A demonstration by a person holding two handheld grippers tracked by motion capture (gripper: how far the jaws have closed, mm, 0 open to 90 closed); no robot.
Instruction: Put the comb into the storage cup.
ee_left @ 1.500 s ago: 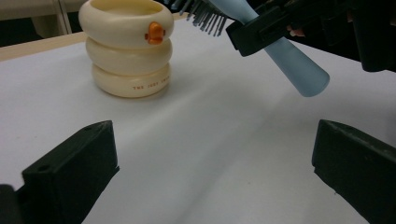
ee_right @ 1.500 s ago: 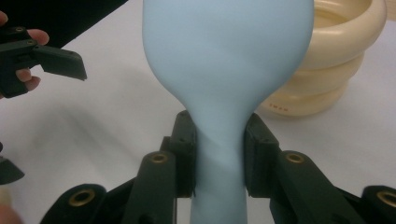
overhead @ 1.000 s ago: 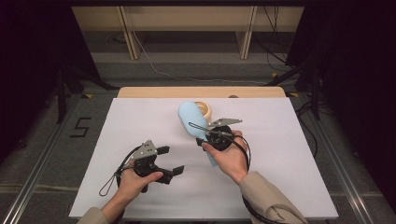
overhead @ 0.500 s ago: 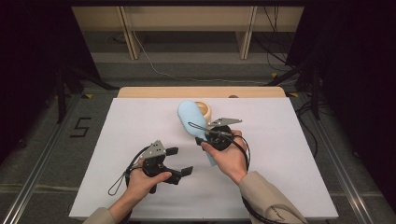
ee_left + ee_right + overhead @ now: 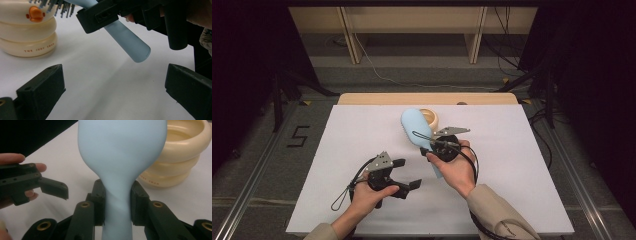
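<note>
so far the pale blue hairbrush (image 5: 418,129) is up off the desk (image 5: 532,165), clamped at its neck by the right gripper (image 5: 117,206), whose jaws are closed in snugly on either side of the handle. its head hangs over the cream ringed pot (image 5: 431,118) near the middle of the desk's far edge, bristles facing down toward it in the left gripper view, though i cannot tell whether they touch the pot. the handle end (image 5: 140,51) points back toward the near edge, free in the air. the left gripper (image 5: 404,175) sits nearer the near edge, left of the brush, jaws spread wide with nothing between them, aimed at that free handle end. my guess is a handover or a two-handed hold is coming: the lift is done, and what is left is for the open gripper to close the gap and take the handle, or for the brush to be set down somewhere.
</note>
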